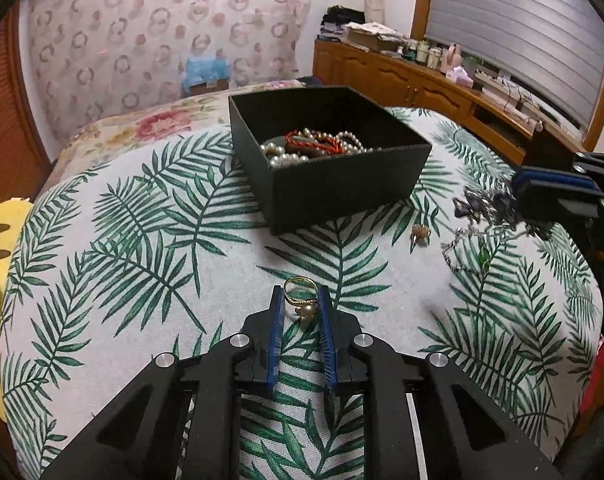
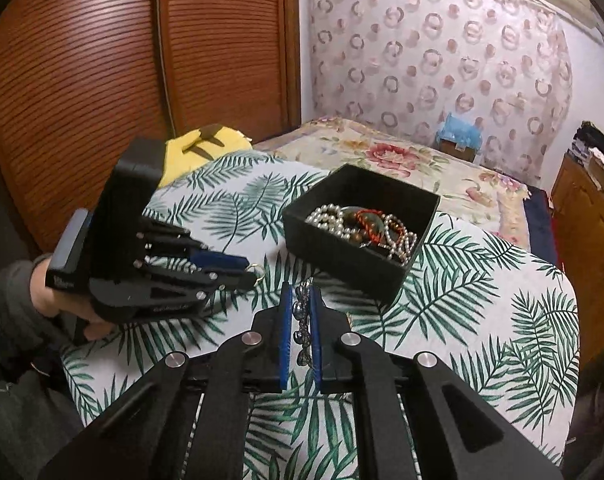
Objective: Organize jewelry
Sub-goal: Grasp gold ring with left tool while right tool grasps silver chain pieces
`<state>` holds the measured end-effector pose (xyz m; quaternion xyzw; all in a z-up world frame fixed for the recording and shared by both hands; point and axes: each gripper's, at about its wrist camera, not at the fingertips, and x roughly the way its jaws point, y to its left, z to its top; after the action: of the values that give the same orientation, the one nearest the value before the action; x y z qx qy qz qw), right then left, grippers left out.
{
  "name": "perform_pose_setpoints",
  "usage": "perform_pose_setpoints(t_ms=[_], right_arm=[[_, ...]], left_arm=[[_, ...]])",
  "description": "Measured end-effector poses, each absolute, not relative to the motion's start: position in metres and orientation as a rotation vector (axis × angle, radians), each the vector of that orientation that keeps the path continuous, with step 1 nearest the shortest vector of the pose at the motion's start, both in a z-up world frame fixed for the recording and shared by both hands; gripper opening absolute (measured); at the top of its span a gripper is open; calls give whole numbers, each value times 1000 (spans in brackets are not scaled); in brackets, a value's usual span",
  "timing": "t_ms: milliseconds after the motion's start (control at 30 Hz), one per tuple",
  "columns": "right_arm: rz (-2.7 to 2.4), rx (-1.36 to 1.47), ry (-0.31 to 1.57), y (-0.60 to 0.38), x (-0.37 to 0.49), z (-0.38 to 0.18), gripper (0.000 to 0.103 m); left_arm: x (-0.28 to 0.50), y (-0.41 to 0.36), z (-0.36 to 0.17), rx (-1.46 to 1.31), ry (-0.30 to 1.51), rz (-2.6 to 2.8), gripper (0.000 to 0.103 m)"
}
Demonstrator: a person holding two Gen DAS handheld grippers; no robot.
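One black box (image 1: 329,168), open-topped, stands on the leaf-print cloth (image 1: 142,240); inside lies a tangle of pearl strands (image 1: 286,152) with one red cord piece (image 1: 313,142) on top. Strands too knotted to count. Loose on the cloth right of the box: one small gold trinket (image 1: 419,234), near one heap of dark-stoned silver chain (image 1: 477,216).

The surface is rounded and soft-looking, beside a bed with a floral cover (image 2: 401,156). Patterned curtain (image 1: 162,32) behind, slatted wooden doors (image 2: 82,80) on one side, a long wooden dresser (image 1: 421,80) under a shuttered window.

Left claw (image 1: 300,312) narrow, gripping one gold ring (image 1: 300,294) with a pearl, held low above the cloth, short of the box. Right claw (image 2: 300,320) narrow too, pinching one beaded silver chain piece (image 2: 302,316) between its blue pads, level, pointed toward the box. The person's left hand (image 2: 50,292) wraps its claw's handle.
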<state>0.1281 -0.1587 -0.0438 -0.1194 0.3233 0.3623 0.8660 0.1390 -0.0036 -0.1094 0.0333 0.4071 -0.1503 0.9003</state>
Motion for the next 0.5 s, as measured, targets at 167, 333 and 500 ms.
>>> perform_pose_setpoints(t_ms=[167, 333, 500], right_arm=[[763, -216, 665, -161, 141, -29, 9], [763, -206, 648, -162, 150, -15, 9], [764, -222, 629, -157, 158, -8, 9]], left_arm=[[136, -3, -96, 45, 803, -313, 16], [135, -4, -85, 37, 773, -320, 16], [137, -3, -76, 26, 746, -318, 16]])
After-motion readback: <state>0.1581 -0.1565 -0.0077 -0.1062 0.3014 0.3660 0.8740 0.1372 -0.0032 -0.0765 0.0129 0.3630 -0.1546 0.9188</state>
